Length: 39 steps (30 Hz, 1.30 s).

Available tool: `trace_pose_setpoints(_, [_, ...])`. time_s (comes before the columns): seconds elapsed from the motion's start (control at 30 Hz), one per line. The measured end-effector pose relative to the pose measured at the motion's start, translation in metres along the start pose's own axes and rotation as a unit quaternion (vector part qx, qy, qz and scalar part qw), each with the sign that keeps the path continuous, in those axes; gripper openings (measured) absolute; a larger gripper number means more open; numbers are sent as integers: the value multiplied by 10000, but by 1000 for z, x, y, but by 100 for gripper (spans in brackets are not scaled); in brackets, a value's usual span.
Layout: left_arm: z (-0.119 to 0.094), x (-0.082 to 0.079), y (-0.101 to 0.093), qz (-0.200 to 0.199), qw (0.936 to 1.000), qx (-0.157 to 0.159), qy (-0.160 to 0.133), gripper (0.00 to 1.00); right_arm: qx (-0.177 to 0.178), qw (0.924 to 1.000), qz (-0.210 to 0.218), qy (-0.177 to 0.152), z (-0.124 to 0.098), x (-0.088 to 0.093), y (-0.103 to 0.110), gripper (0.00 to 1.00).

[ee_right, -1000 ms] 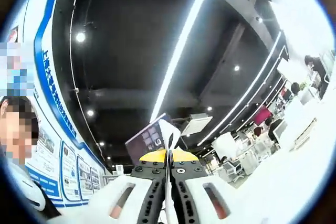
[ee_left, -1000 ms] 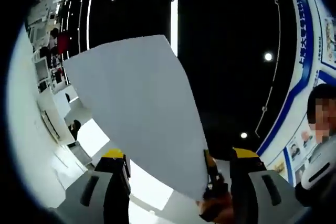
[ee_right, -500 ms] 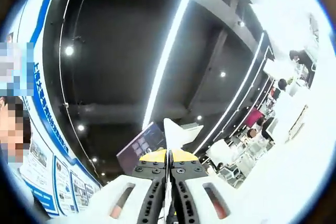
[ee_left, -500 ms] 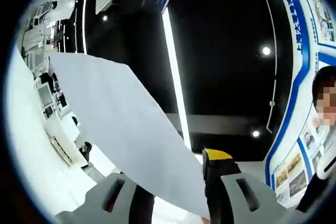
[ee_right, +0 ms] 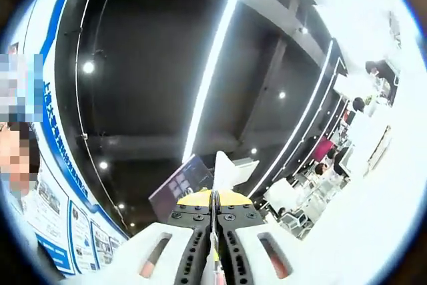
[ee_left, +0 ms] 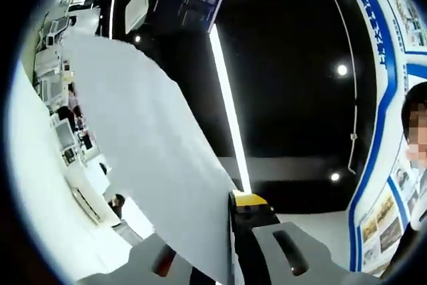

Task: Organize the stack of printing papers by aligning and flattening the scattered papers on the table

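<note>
The left gripper (ee_left: 230,231) and right gripper (ee_right: 213,221) each clench the paper (ee_left: 147,158), raised ceilingward; likely mid-alignment, lowering it flat comes next.

A white paper sheet (ee_left: 143,158) is held up in the air, slightly curved, rising from between closed jaws toward the ceiling. In the right gripper view, its thin edge (ee_right: 221,168) pokes up edge-on between closed jaws.
</note>
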<state>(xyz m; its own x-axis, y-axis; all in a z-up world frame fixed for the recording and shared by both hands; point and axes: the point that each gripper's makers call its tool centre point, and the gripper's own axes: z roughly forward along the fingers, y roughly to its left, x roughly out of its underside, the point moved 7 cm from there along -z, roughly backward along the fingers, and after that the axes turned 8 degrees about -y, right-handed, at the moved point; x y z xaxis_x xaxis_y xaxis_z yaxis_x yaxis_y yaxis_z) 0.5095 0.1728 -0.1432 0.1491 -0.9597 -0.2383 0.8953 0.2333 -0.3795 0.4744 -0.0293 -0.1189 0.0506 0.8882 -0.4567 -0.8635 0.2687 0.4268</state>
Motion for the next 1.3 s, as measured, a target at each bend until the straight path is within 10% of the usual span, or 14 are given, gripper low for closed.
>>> trace_pose_setpoints(0.47, [11,-10,-5,154,9961,384,776,5,82,9996,-84,249,-19,4,-14,0])
trace_pose_setpoints(1.03, [-10,-4,-2,89,9834,247,1795,5,18,9993,-376,34,-32,-35,-20,13])
trace_pose_setpoints(1.3, [-16,-1,-2,481,9671,367,2472,5,95,9960,-879,-107,-39,-59,-27,13])
